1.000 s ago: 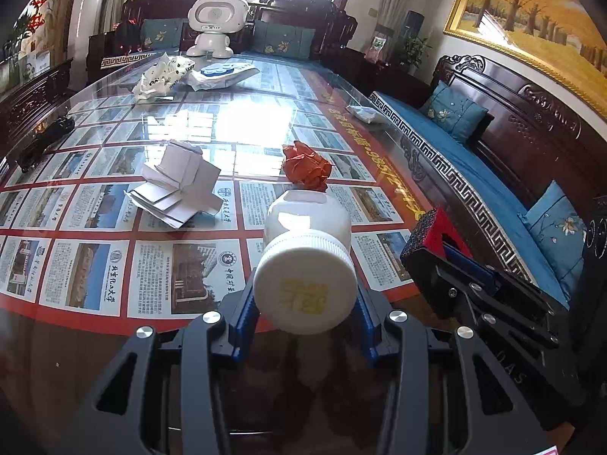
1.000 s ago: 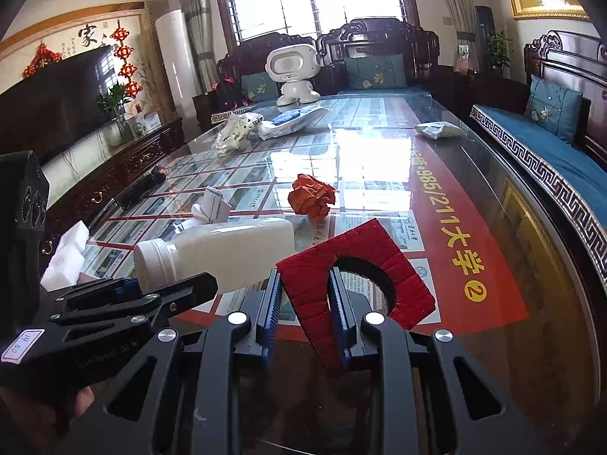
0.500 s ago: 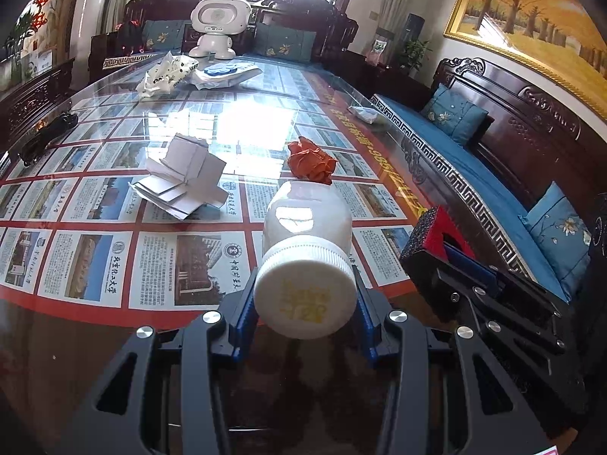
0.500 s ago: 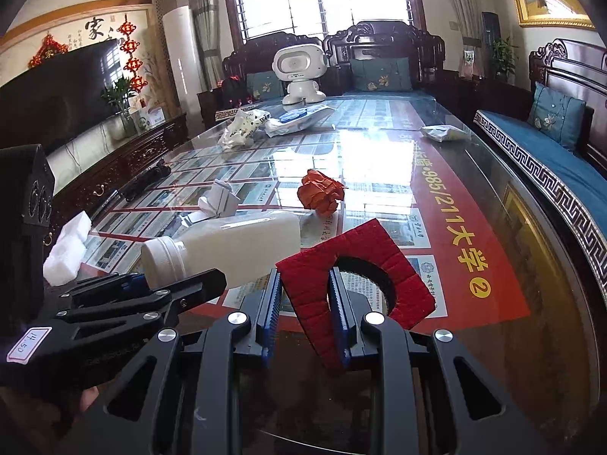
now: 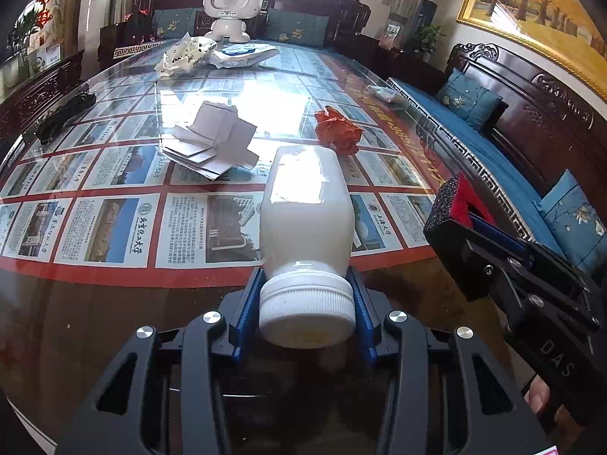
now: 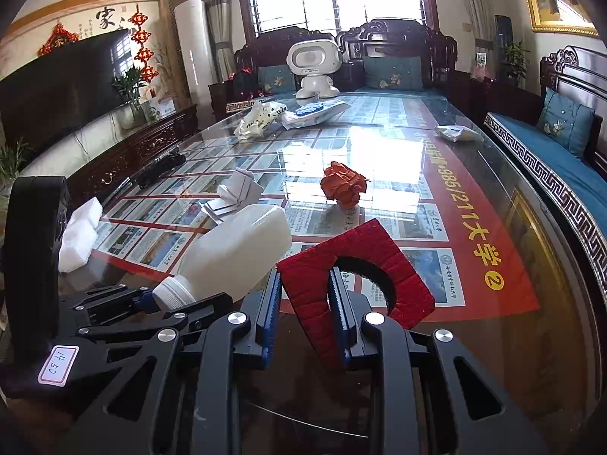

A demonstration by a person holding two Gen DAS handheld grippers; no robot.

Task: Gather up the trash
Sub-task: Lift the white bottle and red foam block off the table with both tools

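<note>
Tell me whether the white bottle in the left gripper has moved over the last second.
Yes. The white bottle has tipped up, its far end rising toward the folded white paper; the left gripper stays clamped on its cap end.

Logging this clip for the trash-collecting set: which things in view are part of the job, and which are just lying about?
Part of the job:
white bottle, held by left gripper
red pad, held by right gripper
crumpled red paper
folded white paper

Probably just lying about:
white toy robot
black remote
</note>
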